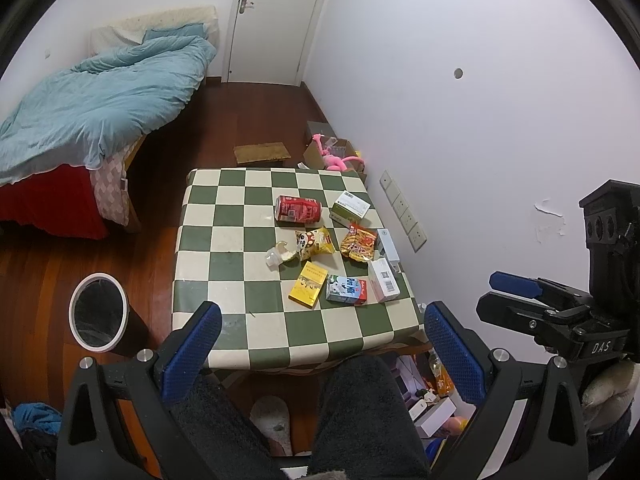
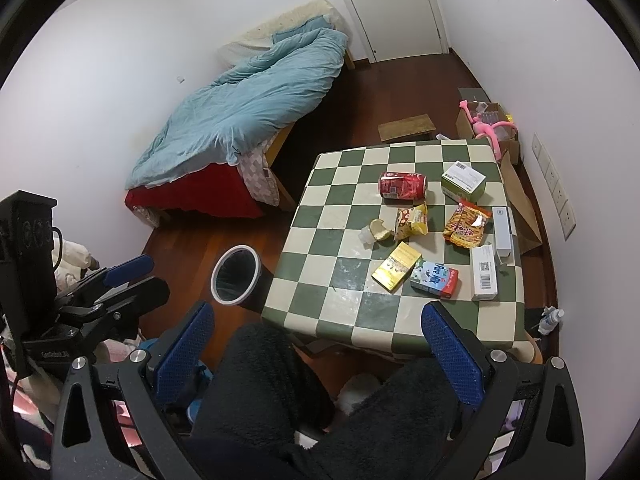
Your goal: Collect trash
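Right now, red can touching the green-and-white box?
Apart. The right wrist view shows bare checkered tablecloth between the red can and the green-and-white box.

glossy green-and-cream checked oilcloth (image 1: 224,216) over the table, faintly scuffed. shiny red metal can (image 1: 298,209). crinkled glossy plastic snack packets: yellow (image 1: 316,242), orange-red (image 1: 359,245). smooth printed cardboard on the yellow box (image 1: 308,289), the milk carton (image 1: 346,290) and the white boxes (image 1: 383,280). torn translucent plastic cup (image 1: 280,255). matt black bin (image 1: 99,312) with a smooth white plastic rim. polished dark red wood floor (image 1: 224,120). soft, rumpled pale blue cloth quilt (image 1: 100,96). matt black plastic gripper frames, fingers (image 1: 192,344) padded in dimpled blue rubber; bright metal bolts. fuzzy dark fleece on the person's legs (image 2: 256,392).
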`<state>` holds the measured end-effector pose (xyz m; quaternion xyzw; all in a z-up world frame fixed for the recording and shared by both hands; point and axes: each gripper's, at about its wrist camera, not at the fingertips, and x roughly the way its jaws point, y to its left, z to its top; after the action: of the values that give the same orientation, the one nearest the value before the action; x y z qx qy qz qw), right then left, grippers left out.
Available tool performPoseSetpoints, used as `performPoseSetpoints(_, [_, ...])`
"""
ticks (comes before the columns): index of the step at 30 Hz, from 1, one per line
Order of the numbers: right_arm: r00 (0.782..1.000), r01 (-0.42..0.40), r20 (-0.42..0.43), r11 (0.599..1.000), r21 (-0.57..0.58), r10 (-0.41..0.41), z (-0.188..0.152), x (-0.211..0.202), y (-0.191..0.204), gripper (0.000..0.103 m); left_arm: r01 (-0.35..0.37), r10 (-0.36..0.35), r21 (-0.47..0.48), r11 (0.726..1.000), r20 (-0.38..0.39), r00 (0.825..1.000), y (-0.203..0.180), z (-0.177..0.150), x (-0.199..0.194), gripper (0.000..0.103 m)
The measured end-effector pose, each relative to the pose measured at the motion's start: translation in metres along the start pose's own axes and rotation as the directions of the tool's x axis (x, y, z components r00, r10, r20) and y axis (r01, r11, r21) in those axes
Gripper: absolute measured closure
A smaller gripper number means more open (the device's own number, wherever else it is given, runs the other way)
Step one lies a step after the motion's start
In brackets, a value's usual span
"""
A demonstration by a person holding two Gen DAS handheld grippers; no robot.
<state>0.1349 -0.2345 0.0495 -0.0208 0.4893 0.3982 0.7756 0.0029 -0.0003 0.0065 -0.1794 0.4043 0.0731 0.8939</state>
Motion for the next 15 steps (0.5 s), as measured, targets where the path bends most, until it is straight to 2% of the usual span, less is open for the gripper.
performPoseSetpoints(15, [1.000,0.000,0.001,1.000,-0.002,0.000,-0.0007,-0.0002,0.0008,0.000,-0.003,0.003,0.002,1.000,0.002,1.000,-0.0029,0.0012,-0.0004,0.000])
